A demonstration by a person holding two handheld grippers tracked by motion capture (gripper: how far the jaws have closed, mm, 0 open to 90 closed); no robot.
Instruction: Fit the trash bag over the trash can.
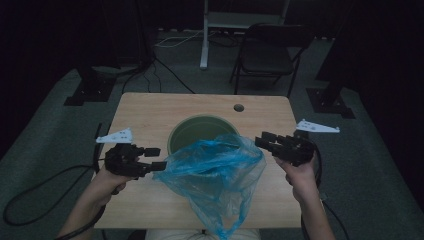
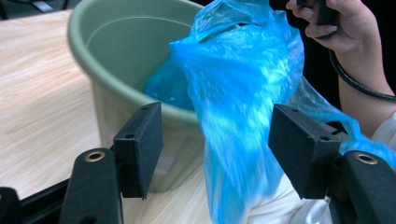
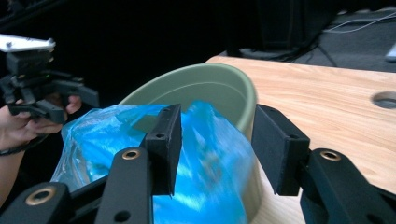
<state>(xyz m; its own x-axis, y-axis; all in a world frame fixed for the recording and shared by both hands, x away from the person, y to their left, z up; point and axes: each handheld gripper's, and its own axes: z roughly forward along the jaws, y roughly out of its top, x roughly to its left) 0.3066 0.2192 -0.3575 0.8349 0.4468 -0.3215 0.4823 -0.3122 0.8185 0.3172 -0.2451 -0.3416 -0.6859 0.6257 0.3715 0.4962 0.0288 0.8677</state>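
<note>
Wooden table (image 1: 145,112): blue bag (image 1: 215,167) hangs loose between both open claws.

Blue translucent bag (image 1: 215,167); olive-green bucket (image 1: 187,131); light wood-grain table (image 1: 150,112); black grippers.

The left hand (image 1: 107,182) comes in from about 7 o'clock in the high view, its forearm angled up and inward. It holds the left gripper (image 1: 159,158) roughly level, pointing toward 3 o'clock, the grey plate on top and the cable trailing off behind. In the left gripper view its jaws stand apart, the pads pressing on nothing. The right hand (image 1: 300,175) enters from about 5 o'clock, wrist bent inward, and holds the right gripper (image 1: 261,141) pointing toward 9 o'clock. Its jaws also stand apart, the pads free.
</note>
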